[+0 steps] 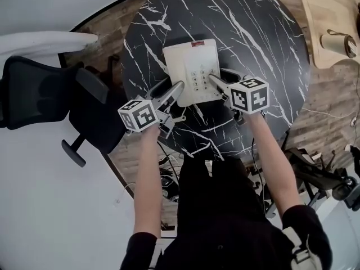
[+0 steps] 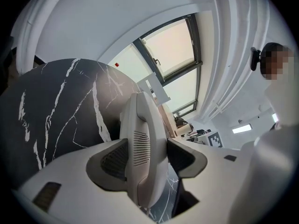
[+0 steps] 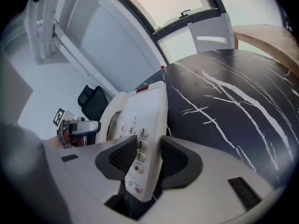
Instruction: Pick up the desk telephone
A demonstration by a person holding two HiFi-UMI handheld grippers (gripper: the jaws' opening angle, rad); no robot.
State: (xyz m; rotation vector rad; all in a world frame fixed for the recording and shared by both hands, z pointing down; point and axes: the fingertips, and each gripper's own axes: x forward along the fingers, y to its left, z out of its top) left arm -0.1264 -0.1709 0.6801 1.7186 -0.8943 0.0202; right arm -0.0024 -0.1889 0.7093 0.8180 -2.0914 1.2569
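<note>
A white desk telephone (image 1: 191, 72) with a keypad lies on the round black marble table (image 1: 264, 49). My left gripper (image 1: 179, 88) comes in at the phone's near left side. In the left gripper view the handset side of the phone (image 2: 142, 143) fills the gap of the left gripper (image 2: 147, 160), both dark pads against it. My right gripper (image 1: 214, 80) is at the near right side. In the right gripper view the keypad edge of the phone (image 3: 145, 120) sits between the pads of the right gripper (image 3: 145, 157), one on the keys, one underneath.
A black office chair (image 1: 50, 94) stands left of the table, close to my left arm. A pale wooden table (image 1: 326, 21) with a roll on it is at the top right. A white chair (image 3: 210, 31) stands beyond the table's far edge. Cables lie on the floor near my feet.
</note>
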